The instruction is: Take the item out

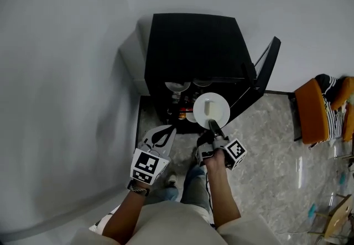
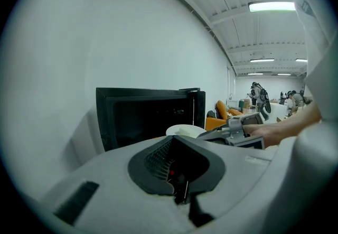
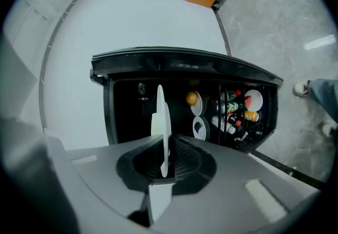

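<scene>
Plate (image 1: 211, 109), white, is gripped at its rim by the clenched right claw (image 1: 213, 126) and held just ahead of it, before the open black fridge (image 1: 193, 45). Left claw (image 1: 161, 136) is clenched on nothing, alongside the right.

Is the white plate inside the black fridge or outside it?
Outside: the right gripper holds the plate by its rim, before the open fridge.

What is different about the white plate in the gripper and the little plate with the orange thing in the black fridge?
The round white plate is outside the black fridge, pinched by its rim in the right gripper; the small white plate sits inside the fridge, ungripped. The held plate carries a small white block; the other carries a round orange thing. Both are round and white.
</scene>
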Demonstrator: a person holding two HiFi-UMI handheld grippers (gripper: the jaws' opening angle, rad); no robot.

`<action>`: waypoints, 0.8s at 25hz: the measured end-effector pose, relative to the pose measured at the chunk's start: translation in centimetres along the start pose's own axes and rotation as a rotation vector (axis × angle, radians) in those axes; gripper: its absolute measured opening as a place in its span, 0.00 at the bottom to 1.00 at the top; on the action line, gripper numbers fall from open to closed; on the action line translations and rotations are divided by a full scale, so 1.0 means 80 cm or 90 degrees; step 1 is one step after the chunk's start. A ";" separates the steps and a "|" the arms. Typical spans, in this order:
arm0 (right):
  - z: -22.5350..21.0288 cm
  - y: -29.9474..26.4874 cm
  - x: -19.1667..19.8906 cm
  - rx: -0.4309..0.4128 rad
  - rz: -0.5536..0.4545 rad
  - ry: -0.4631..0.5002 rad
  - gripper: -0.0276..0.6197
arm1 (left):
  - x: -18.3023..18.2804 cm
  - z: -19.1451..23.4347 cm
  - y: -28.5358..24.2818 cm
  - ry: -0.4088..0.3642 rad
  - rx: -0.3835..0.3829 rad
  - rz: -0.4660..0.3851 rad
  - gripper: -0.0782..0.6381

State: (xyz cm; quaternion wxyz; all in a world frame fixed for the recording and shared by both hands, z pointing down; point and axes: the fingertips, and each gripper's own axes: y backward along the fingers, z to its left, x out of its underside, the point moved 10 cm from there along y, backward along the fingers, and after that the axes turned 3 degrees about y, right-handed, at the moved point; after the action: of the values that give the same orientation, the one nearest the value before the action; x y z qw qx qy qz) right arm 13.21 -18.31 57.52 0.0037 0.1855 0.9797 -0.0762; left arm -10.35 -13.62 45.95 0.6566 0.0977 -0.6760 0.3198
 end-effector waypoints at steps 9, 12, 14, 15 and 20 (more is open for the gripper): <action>0.053 0.065 0.000 -0.001 -0.037 0.015 0.08 | -0.031 -0.015 -0.006 -0.009 0.045 -0.042 0.11; 0.075 0.095 0.003 0.003 -0.056 0.012 0.08 | -0.045 -0.030 -0.004 -0.016 0.064 -0.053 0.11; 0.090 0.120 0.006 -0.001 -0.066 0.008 0.08 | -0.056 -0.047 0.003 -0.024 0.078 -0.057 0.11; 0.096 0.129 0.008 -0.004 -0.068 0.007 0.08 | -0.057 -0.052 0.005 -0.027 0.085 -0.057 0.11; 0.109 0.164 0.022 -0.001 -0.073 -0.004 0.08 | -0.055 -0.070 0.011 -0.034 0.110 -0.055 0.11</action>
State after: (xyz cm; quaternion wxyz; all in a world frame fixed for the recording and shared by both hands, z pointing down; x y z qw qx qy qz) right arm 16.15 -6.93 46.94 0.0027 0.1286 0.9888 -0.0761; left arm -5.73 -11.06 41.13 0.6406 0.1916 -0.6583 0.3458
